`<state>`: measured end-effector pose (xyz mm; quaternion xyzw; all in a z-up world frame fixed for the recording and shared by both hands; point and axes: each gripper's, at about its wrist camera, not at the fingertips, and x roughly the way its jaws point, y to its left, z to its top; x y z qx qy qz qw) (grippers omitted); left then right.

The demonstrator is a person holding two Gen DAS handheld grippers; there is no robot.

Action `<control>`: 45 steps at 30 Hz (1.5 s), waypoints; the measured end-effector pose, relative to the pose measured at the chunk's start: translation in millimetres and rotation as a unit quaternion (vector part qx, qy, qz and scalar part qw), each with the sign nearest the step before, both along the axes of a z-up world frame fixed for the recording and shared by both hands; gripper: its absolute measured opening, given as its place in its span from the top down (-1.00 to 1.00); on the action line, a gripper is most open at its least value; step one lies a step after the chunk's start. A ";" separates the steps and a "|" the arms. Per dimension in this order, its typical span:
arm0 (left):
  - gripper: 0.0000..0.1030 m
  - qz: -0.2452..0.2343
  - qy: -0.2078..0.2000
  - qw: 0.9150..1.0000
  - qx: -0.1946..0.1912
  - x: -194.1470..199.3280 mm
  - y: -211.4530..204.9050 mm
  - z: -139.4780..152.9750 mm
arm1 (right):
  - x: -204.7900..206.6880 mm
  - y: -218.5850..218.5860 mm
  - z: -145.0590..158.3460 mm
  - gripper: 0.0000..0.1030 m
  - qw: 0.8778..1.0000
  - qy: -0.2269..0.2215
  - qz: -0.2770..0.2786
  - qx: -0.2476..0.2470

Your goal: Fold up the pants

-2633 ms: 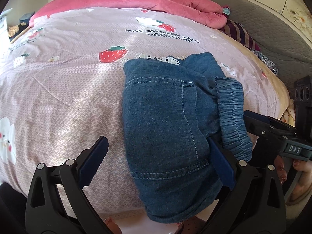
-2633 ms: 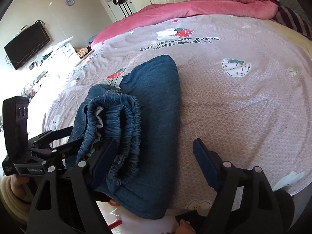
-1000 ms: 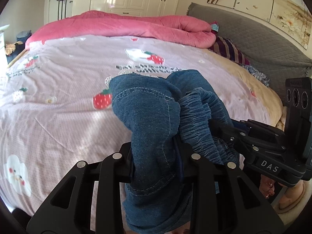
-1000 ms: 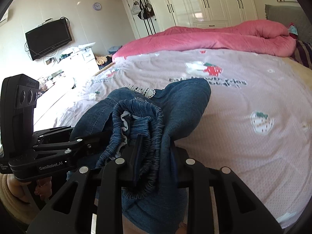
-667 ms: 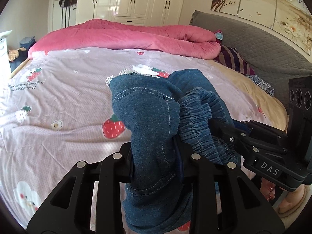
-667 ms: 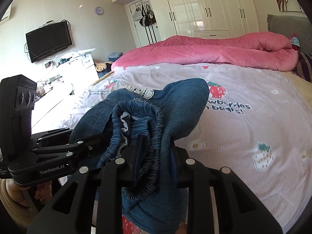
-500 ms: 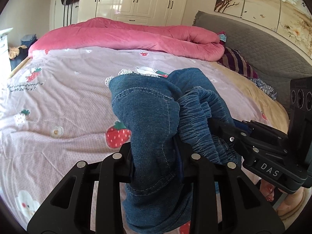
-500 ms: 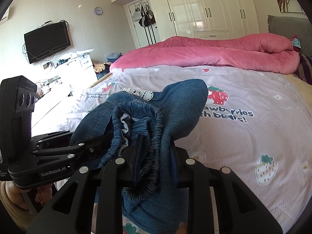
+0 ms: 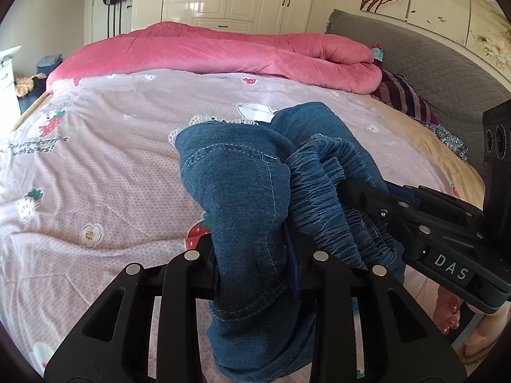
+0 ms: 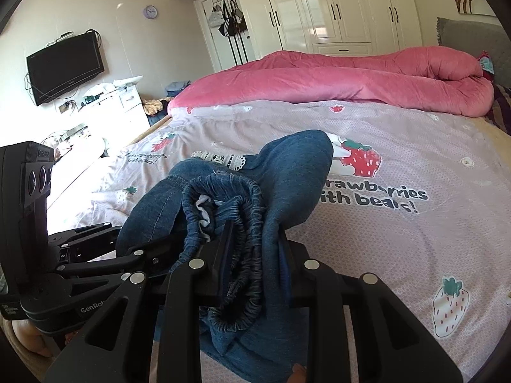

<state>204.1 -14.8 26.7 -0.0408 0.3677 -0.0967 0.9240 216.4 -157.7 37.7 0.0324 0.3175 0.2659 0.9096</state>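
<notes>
Bright daylight, glare blown out at left; fisheye-warped edges, sharp focus.

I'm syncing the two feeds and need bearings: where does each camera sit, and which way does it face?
Left wrist: rides the left tool, facing across the bed toward wardrobe and headboard; the right tool and fingers show at right.
Right wrist: rides the right tool, facing across the bed toward TV and wardrobe; the left tool shows at left.
Shared: both tools clamp the folded pants, with the pink duvet beyond.
</notes>
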 end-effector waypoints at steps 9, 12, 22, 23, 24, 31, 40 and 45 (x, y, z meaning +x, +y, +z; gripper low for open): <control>0.56 -0.003 0.019 1.000 -0.001 18.2 -1.8 -25.6 | 19.9 -2.5 -25.1 0.63 0.999 0.033 -0.023 -0.020; 0.56 -0.002 0.024 1.000 -0.003 20.9 -0.7 -33.1 | 25.4 -4.3 -34.9 0.63 0.998 0.047 -0.029 -0.025; 0.33 0.005 0.031 0.999 -0.011 20.2 5.3 -46.0 | 29.1 -6.0 -51.1 0.59 0.995 0.067 -0.044 -0.059; 0.28 0.006 0.031 0.999 -0.012 18.9 5.9 -47.5 | 29.1 -7.5 -52.8 0.50 0.994 0.068 -0.049 -0.063; 0.26 0.008 0.032 0.999 -0.013 18.1 6.4 -48.2 | 29.5 -9.3 -54.0 0.37 0.994 0.070 -0.054 -0.065; -0.06 0.016 0.041 0.999 -0.021 14.6 13.8 -54.0 | 34.4 -27.1 -65.0 -0.07 0.990 0.092 -0.085 -0.067; -0.22 0.021 0.039 0.999 -0.007 12.9 14.8 -58.7 | 33.9 -29.0 -74.6 -0.26 0.986 0.085 -0.096 -0.103; -0.22 0.021 0.034 0.999 -0.001 13.1 13.1 -56.9 | 32.2 -32.0 -71.8 -0.32 0.988 0.084 -0.096 -0.091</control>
